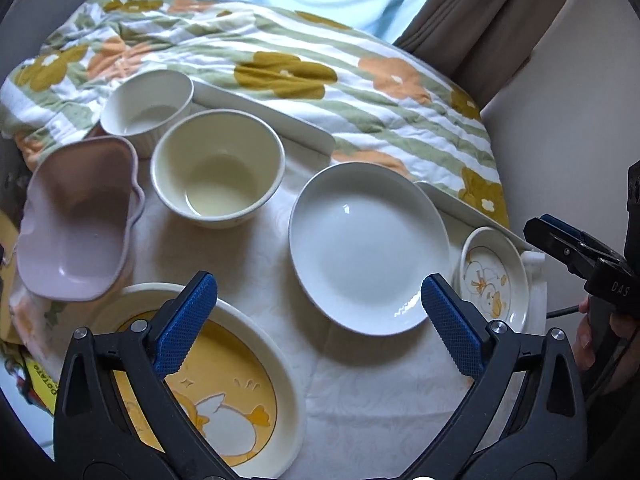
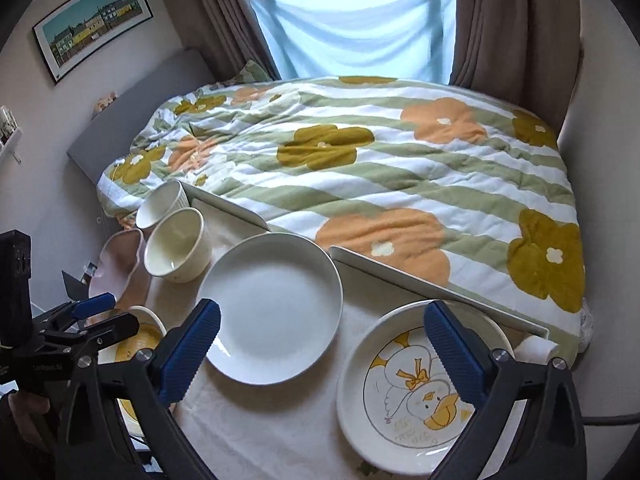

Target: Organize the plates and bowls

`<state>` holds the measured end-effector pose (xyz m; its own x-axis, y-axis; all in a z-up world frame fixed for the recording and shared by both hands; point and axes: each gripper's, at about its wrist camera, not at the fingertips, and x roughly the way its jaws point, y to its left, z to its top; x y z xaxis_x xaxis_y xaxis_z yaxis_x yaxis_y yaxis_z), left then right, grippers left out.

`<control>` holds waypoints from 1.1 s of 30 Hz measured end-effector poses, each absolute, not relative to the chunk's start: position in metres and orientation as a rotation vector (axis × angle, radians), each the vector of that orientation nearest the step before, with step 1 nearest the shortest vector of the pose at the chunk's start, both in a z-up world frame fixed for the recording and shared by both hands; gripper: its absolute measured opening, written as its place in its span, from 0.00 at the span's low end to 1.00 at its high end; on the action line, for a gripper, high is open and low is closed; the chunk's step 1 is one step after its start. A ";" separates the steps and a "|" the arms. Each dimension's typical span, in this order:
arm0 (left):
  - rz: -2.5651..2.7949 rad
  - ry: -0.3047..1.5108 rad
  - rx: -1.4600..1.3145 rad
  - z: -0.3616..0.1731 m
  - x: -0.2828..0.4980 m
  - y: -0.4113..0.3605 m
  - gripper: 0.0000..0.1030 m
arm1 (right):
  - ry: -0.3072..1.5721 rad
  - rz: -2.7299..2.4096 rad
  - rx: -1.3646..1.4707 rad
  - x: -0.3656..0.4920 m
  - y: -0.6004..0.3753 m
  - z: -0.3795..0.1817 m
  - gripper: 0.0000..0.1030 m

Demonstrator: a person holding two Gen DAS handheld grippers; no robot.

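Note:
On the white-clothed table lies a plain white plate (image 1: 368,248) (image 2: 276,308) in the middle. A small duck-print plate (image 1: 494,276) (image 2: 416,392) sits to its right. A yellow duck plate (image 1: 224,392) (image 2: 140,340) is at the near left. Behind that stand a pink wavy bowl (image 1: 80,224) (image 2: 120,268), a cream bowl (image 1: 218,168) (image 2: 178,250) and a white ribbed bowl (image 1: 148,106) (image 2: 162,204). My left gripper (image 1: 318,292) (image 2: 120,314) hangs open between the yellow plate and the white plate. My right gripper (image 2: 322,320) (image 1: 560,244) hangs open above the white plate and the small duck plate. Neither holds anything.
A bed with a floral striped quilt (image 2: 360,168) lies just beyond the table. The table's raised white rim (image 1: 264,116) (image 2: 440,284) runs along its far side. Brown curtains (image 2: 500,20), a window and a framed picture (image 2: 92,28) are behind. A hand (image 1: 588,340) holds the right gripper.

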<state>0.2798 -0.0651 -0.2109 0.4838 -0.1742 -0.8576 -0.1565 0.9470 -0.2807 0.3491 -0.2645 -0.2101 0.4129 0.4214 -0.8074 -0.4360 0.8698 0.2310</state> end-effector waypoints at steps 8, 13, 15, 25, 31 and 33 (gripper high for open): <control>-0.006 1.234 -0.328 -0.275 0.320 -0.068 0.72 | 1.185 0.621 -0.046 0.394 -0.247 -0.281 0.63; -0.003 1.282 -0.312 -0.292 0.330 -0.071 0.68 | 1.243 0.673 -0.058 0.403 -0.239 -0.301 0.52; -0.002 1.297 -0.311 -0.297 0.333 -0.071 0.59 | 1.256 0.688 -0.065 0.405 -0.237 -0.305 0.45; -0.005 1.297 -0.267 -0.298 0.340 -0.076 0.22 | 1.279 0.704 -0.126 0.408 -0.228 -0.317 0.17; 0.001 1.285 -0.262 -0.296 0.339 -0.078 0.21 | 1.278 0.696 -0.100 0.408 -0.231 -0.319 0.14; -0.006 1.270 -0.270 -0.293 0.339 -0.078 0.21 | 1.279 0.686 -0.104 0.407 -0.231 -0.318 0.14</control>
